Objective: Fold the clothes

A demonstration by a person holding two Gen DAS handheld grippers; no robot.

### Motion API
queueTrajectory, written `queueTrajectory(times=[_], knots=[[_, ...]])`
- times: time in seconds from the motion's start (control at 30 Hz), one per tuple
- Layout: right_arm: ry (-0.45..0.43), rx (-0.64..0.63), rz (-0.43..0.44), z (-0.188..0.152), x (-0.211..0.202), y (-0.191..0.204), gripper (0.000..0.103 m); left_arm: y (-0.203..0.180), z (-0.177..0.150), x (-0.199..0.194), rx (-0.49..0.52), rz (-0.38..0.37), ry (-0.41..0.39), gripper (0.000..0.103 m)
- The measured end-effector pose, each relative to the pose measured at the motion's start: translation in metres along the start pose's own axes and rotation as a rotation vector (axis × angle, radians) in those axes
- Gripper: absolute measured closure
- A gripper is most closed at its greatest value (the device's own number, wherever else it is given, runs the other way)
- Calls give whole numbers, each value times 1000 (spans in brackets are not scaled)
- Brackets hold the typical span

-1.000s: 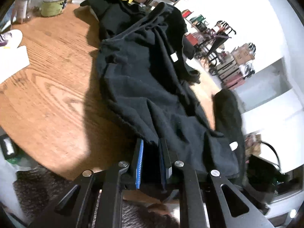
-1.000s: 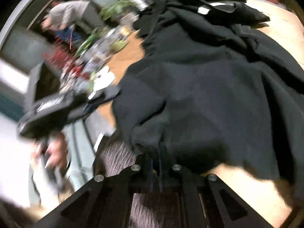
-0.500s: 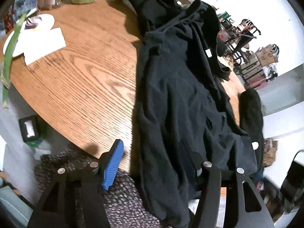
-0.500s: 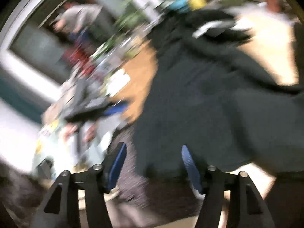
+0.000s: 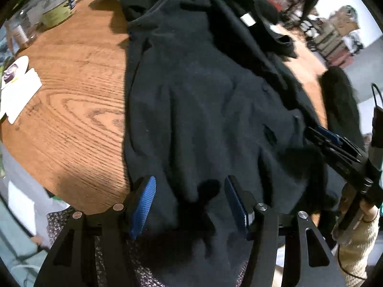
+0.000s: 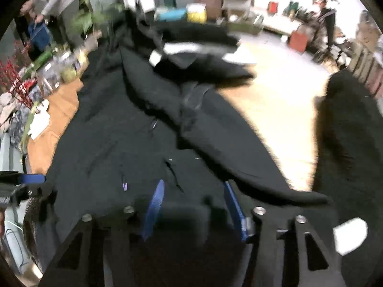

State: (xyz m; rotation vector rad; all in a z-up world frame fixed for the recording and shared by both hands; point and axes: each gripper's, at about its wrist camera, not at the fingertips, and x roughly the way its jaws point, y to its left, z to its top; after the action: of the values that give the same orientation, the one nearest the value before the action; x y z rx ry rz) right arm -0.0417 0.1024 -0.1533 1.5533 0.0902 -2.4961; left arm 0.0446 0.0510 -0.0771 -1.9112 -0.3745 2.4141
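Oak-grained wood of the round table (image 5: 71,110) fills the left of my left wrist view, bare from the near edge up to two glass jars (image 5: 58,4) at the far left edge and one white paper (image 5: 20,95) beside one small plate (image 5: 14,70). One black garment (image 5: 203,95), a hoodie by its drawstring and neck tag, lies spread down the table's middle, its hem draping over the near edge. My left gripper (image 5: 190,199) is released, its two blue pads apart and straddling that hem without pinching it. To the right, my right gripper (image 6: 192,205) is likewise spread wide over the cloth, grasping nothing. Beyond it I see open, brightly lit tabletop toward the right edge, then one dark furry chair back (image 6: 347,129) just off that edge.
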Motion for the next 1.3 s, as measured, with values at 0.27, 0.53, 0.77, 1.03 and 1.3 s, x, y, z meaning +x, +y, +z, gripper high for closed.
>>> queueTrajectory(times=[0.27, 0.53, 0.77, 1.03, 1.3], knots=[[23, 178, -145, 34, 54, -42, 38, 13, 17, 5, -35, 35, 11, 42], [-50, 402, -302, 83, 81, -118, 46, -1, 44, 17, -21, 16, -1, 42], [-32, 503, -207, 88, 53, -156, 52, -8, 37, 28, 61, 79, 30, 42], [66, 122, -40, -9, 0, -70, 38, -9, 27, 41, 104, 175, 18, 41], [176, 90, -106, -51, 24, -54, 36, 32, 43, 36, 102, 285, -46, 35]])
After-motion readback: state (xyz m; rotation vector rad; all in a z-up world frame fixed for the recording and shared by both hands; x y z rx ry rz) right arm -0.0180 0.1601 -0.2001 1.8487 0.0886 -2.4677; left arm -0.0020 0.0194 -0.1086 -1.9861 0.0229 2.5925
